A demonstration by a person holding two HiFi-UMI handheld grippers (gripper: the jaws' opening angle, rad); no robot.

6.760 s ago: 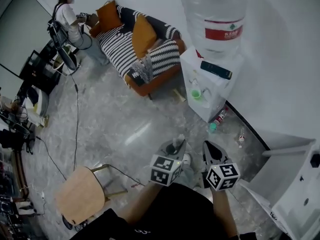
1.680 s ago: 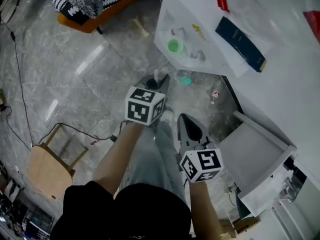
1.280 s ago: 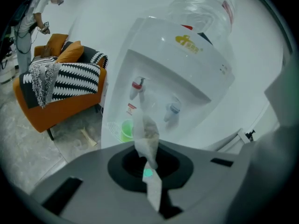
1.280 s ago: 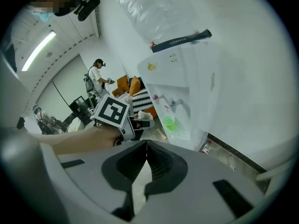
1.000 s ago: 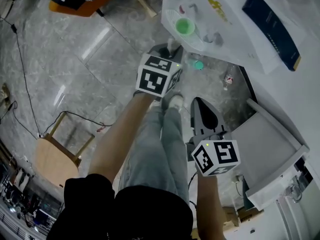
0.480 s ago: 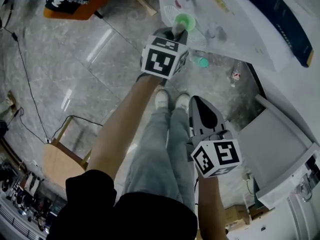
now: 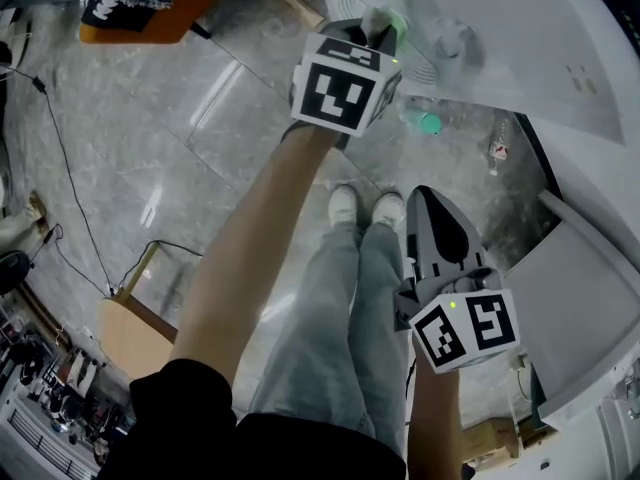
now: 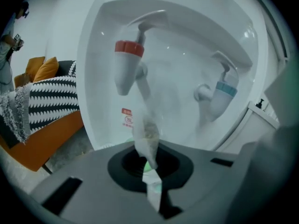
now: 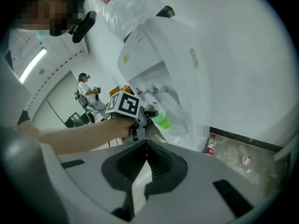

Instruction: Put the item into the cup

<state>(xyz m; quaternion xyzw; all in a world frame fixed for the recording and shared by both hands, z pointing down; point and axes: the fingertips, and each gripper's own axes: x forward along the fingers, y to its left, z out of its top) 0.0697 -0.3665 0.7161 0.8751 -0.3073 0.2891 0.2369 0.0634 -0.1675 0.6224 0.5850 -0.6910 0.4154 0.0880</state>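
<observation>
Left gripper (image 8: 150, 181) was found clamped on a small sachet (image 8: 145, 134). The jaws were pinched almost together, with the sachet sticking up out of them. The sachet was held inside the recess of the water dispenser (image 8: 187, 45), with the red tap (image 8: 126, 69) at 11 o'clock of it and the blue tap (image 8: 223, 94) at 2 o'clock. In the head view the left gripper was placed at 12 o'clock, tips just beside the green cup (image 7: 398, 23). A sliver of green was seen behind the jaws in the left gripper view. Contact between sachet and cup could not be confirmed.

Right gripper (image 9: 146, 146) was seen with its jaws closed together and nothing between them. In the head view it was parked at 4 o'clock, well apart from the dispenser. A plastic bottle (image 9: 211, 144) was noted on the floor near the dispenser's base.
</observation>
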